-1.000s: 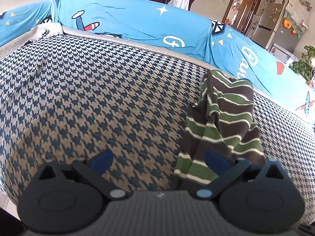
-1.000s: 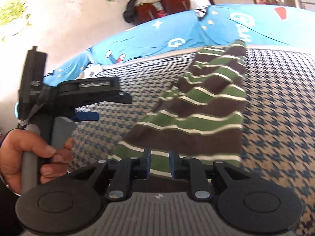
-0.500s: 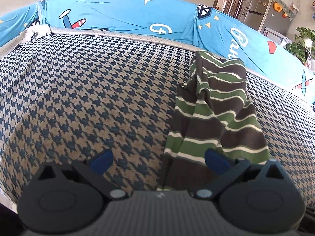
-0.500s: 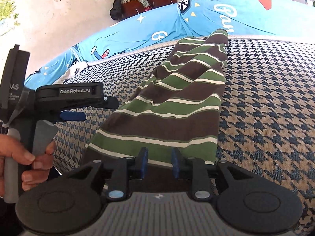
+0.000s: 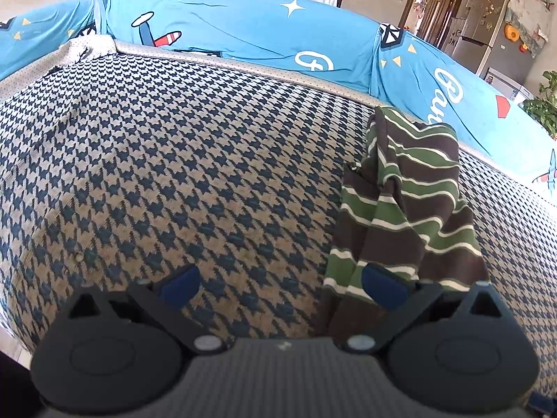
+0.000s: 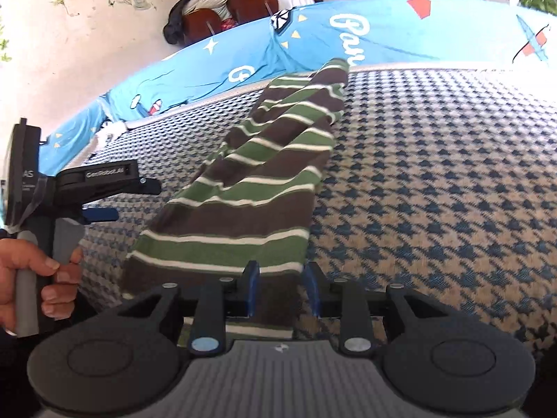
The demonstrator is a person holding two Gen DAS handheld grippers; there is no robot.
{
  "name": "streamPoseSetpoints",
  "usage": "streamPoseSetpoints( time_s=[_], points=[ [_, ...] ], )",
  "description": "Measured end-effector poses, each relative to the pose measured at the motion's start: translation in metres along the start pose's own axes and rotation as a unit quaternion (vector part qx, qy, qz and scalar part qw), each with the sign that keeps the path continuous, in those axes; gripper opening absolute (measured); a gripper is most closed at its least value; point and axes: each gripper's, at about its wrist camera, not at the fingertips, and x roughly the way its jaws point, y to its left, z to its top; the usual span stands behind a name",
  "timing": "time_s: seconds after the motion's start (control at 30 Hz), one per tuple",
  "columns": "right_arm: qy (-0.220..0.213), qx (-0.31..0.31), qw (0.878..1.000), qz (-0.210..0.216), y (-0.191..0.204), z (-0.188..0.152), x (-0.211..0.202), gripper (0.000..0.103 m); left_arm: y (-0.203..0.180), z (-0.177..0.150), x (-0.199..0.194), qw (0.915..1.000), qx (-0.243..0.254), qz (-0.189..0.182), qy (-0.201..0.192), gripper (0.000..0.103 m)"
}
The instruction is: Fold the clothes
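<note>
While I watched through both wrist cameras, the striped garment lay stretched in a long narrow band on the houndstooth sofa seat, its far end reaching the blue cartoon-print cover at the back. My right gripper sat low at the garment's near hem, its blue pads parted with a clear gap between them; the cloth's right edge lay in that gap, and I could not see the pads pressing on it. My left gripper hovered level over the seat with its fingers spread wide, the right pad over the garment's near left corner, clamping nothing. In the right view, a hand wrapped the left tool's grey handle, holding it upright beside the garment.
</note>
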Motion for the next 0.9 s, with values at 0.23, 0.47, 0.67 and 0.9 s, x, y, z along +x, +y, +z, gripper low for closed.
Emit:
streamPoseSetpoints(
  time_s=[0.23,0.47,0.67,0.9],
  points=[
    [0.049,-0.043,0.994,0.092,0.026,-0.003,0.01,0.03,0.003,0.001,-0.006,0.9999,-0.001,0.001,-0.011,0.103],
    [0.077,-0.121,0.982,0.12,0.071,-0.003,0.033,0.03,0.006,0.002,-0.012,0.9997,-0.001,0.001,-0.022,0.103],
    [0.058,-0.206,0.971,0.109,0.118,-0.002,0.049,0.053,0.014,0.004,-0.015,0.9996,-0.009,0.005,-0.027,0.103],
    [0.062,-0.284,0.954,0.076,0.148,-0.021,0.069,0.054,0.021,0.004,-0.015,0.9994,-0.02,0.005,-0.027,0.103]
  ],
)
